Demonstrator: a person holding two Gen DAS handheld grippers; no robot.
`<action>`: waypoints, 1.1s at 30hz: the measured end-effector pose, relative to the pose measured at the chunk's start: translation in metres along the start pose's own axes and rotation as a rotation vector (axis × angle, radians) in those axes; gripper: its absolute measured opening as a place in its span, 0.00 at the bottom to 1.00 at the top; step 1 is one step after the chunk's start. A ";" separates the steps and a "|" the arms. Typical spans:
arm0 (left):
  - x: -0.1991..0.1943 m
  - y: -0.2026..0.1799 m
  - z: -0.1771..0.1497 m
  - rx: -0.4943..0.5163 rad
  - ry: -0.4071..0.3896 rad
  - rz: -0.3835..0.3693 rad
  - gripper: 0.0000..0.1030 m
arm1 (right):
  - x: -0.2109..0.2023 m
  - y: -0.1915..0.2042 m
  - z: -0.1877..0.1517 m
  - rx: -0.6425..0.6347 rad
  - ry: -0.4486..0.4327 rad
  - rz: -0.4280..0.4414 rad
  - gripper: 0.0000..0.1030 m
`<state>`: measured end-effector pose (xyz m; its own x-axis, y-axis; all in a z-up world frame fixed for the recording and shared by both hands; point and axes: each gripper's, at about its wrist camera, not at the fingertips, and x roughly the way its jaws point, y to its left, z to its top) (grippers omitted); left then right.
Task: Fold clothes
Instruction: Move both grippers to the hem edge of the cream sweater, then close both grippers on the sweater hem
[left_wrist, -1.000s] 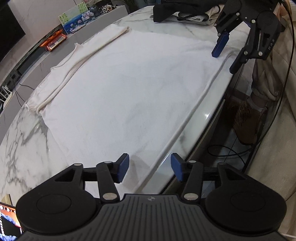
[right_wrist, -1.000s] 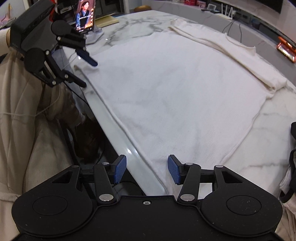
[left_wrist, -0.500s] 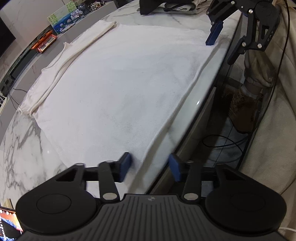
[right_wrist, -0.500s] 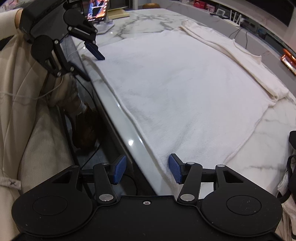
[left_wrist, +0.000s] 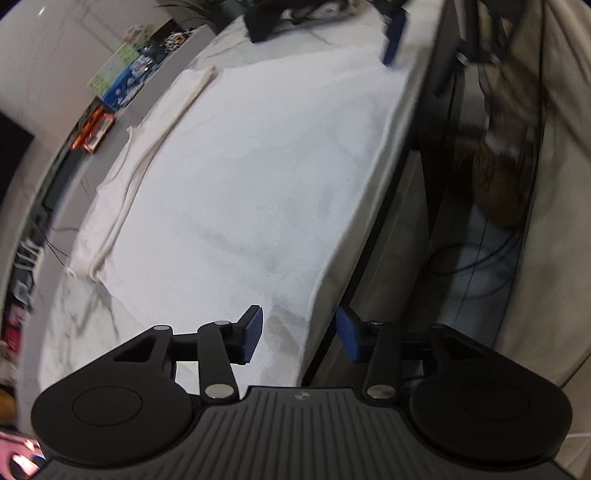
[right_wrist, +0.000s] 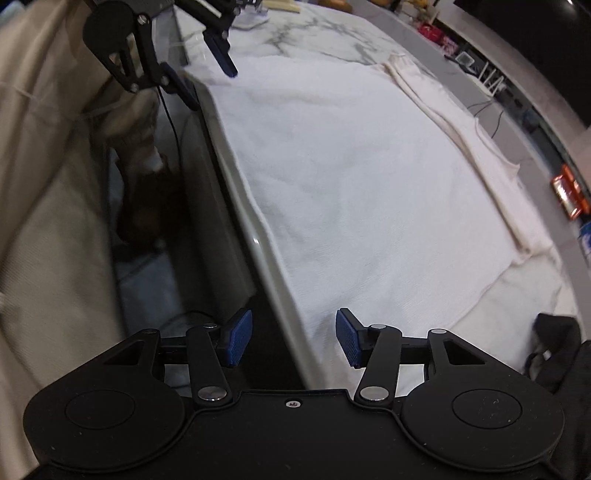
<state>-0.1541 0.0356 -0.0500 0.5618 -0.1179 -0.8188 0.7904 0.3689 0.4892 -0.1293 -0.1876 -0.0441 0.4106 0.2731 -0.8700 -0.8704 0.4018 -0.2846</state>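
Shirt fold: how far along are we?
Done: the shirt lies flat on the table, its far side already folded in as a strip. In hand: both tools straddle the near hem at the table edge, left tool and right tool open; the left jaws have just been opening, hem between them but not pinched. Left: grip the hem, fold the near side over, then the remaining folds.

Left wrist view smeared by motion blur – boxes (left_wrist: 122, 77) on the far ledge unreadable. Right tool (left_wrist: 397, 33) cut by top edge. Dark clothes (right_wrist: 557, 354) cropped at right edge – kind unclear.
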 end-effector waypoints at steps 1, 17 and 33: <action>0.002 -0.001 -0.001 0.003 0.008 0.002 0.41 | 0.003 -0.002 0.001 0.004 0.005 -0.004 0.48; 0.000 -0.018 -0.004 0.106 0.023 0.033 0.17 | -0.003 0.005 -0.007 -0.045 0.033 -0.051 0.24; -0.035 -0.014 -0.004 0.071 -0.001 0.045 0.03 | -0.045 0.012 -0.009 -0.026 0.031 -0.128 0.04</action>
<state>-0.1857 0.0383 -0.0294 0.5977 -0.1039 -0.7950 0.7794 0.3076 0.5458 -0.1608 -0.2029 -0.0123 0.5103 0.1937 -0.8379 -0.8185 0.4085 -0.4040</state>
